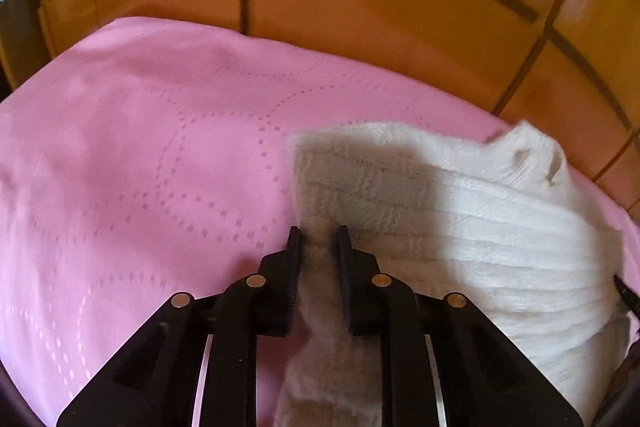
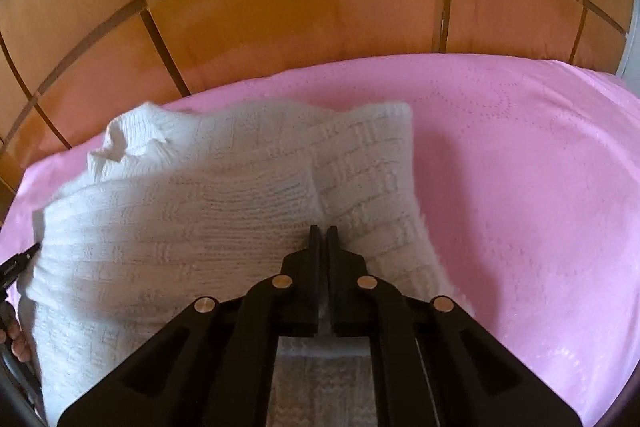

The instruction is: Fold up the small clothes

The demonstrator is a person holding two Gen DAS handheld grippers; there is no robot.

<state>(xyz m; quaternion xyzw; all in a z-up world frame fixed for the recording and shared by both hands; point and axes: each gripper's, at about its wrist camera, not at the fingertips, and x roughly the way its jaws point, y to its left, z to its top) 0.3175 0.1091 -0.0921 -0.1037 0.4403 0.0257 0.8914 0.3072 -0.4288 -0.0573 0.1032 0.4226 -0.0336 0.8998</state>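
1. Panelling (image 1: 360,7): wooden, well ahead of both pairs of jaws, beyond the sheet's far edge.
2. Sheet (image 1: 120,167): pink, with a dotted pattern; spreads under and ahead of both grippers.
3. Sweater (image 2: 180,219): white knit, lying on the sheet. A part is already folded over the body and the collar sits at the far end. Judged partly folded; further folds and squaring up remain.
4. Left gripper (image 1: 319,241): jaws narrowly apart with a strip of the sweater's edge between them; the body lies ahead and to their right.
5. Right gripper (image 2: 320,237): jaws nearly together, seemingly pinching knit at the fold's edge; most of the sweater lies ahead and to their left.
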